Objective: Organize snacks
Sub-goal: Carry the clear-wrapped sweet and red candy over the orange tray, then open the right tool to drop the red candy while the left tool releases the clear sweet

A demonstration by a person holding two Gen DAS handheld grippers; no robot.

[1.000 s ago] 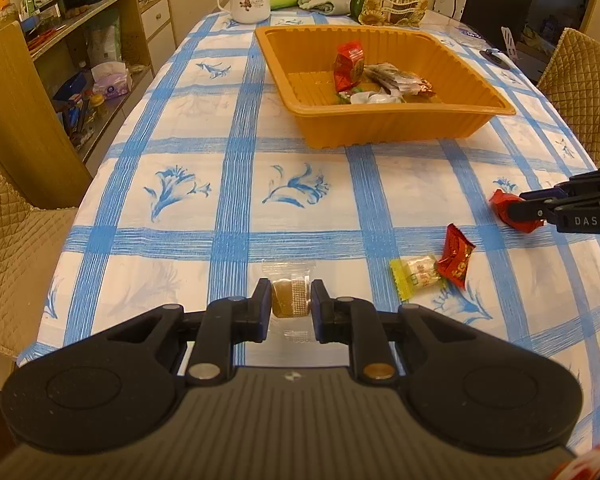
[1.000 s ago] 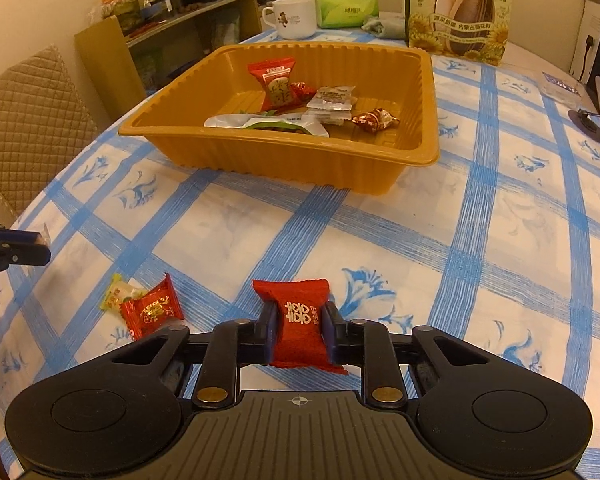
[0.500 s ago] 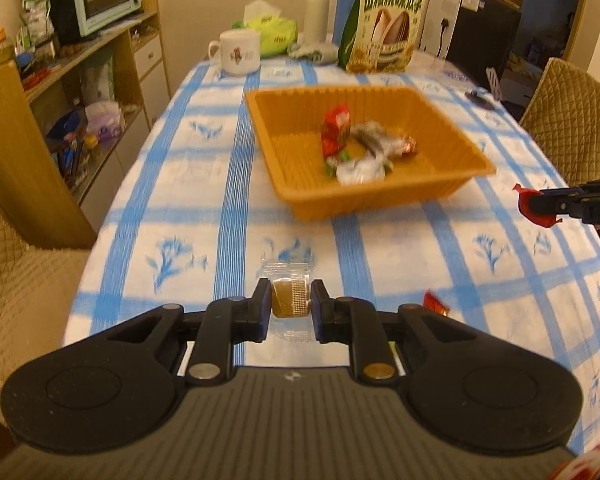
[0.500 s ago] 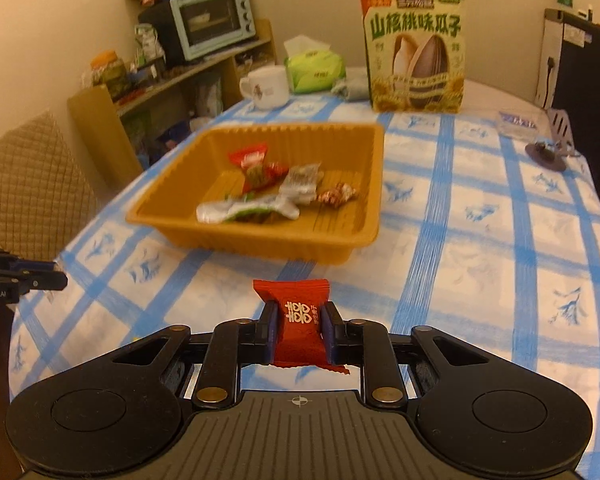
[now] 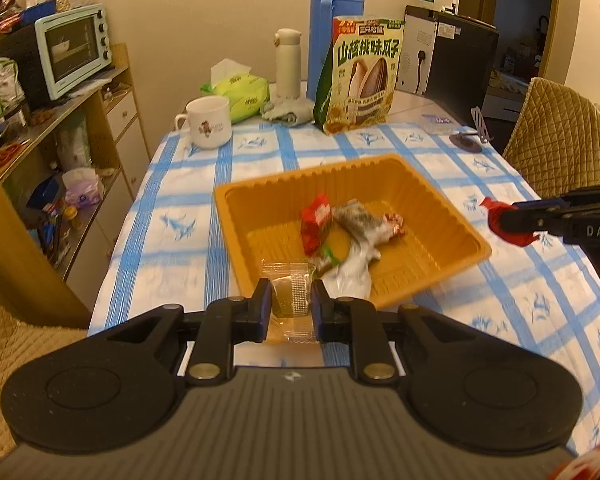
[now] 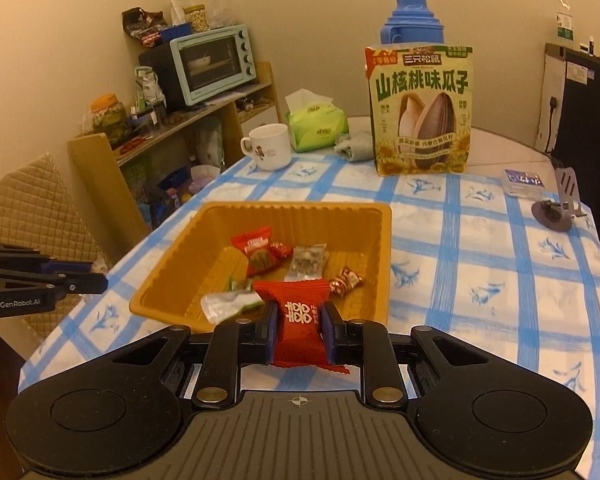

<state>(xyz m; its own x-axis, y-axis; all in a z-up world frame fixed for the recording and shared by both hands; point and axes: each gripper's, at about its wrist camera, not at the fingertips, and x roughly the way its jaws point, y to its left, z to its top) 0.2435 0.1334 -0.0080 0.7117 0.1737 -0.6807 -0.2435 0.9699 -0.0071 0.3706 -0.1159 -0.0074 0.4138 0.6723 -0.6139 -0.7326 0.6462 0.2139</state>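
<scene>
Each matte-black hand-held gripper point(image 5: 291, 305) has blue-padded fingers point(image 6: 327, 334), brass screws and round side discs.

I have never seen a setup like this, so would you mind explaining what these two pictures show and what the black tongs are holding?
No robot arm here: a person carries handheld tongs in each hand, each with a camera looking along its fingers. One picture comes from the left tongs, shut on a clear-wrapped golden snack. The other comes from the right tongs, shut on a red candy packet. Ahead, on the blue-checked tablecloth, sits an orange tray already holding several wrapped snacks. A mug and a sunflower-seed bag stand further back.
</scene>
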